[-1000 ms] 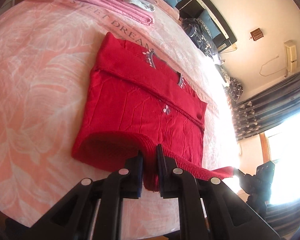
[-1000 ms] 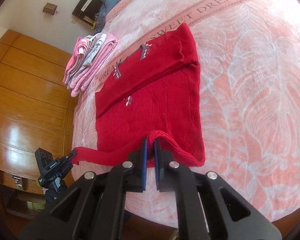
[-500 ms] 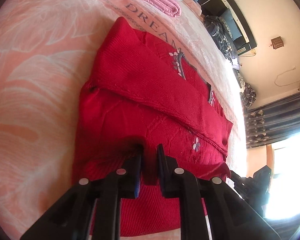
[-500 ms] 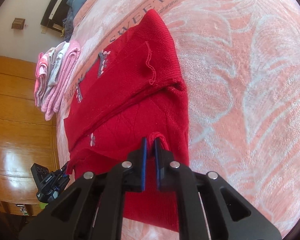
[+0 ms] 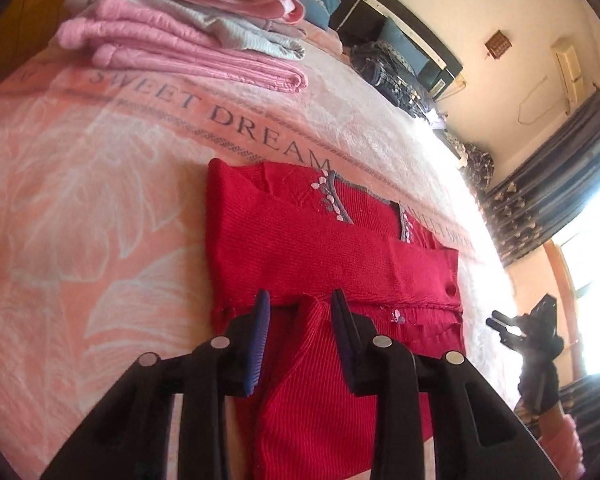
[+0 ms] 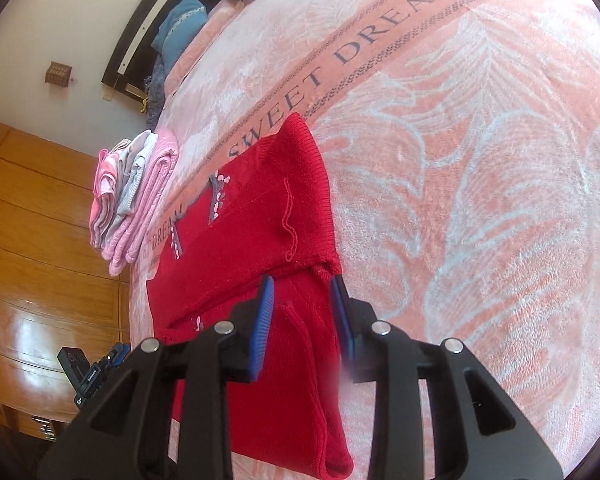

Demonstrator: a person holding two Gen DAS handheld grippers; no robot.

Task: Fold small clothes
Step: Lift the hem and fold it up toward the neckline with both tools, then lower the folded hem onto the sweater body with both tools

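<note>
1. My left gripper is open now. Half a second ago its two fingers were pinched on the red knit. Now there is a gap between them, and the red sweater lies loose in that gap.
2. My right gripper is open too. It was pinching the knit a moment ago, and now it has let go.
3. The bottom half of the sweater has been laid up over the top half. Its ribbed hem now sits under my fingers, just below the folded sleeves. I think this fold is done. Next, I would pull both grippers back without dragging the cloth.
4. The sweater lies flat on the pink blanket, near the edge of the bed closest to me. Its neck, with little flowers, points at the words SWEET DREAM.
5. Past those words, near the far edge, sits a pile of folded pink and grey clothes. It is well apart from the sweater.
</note>
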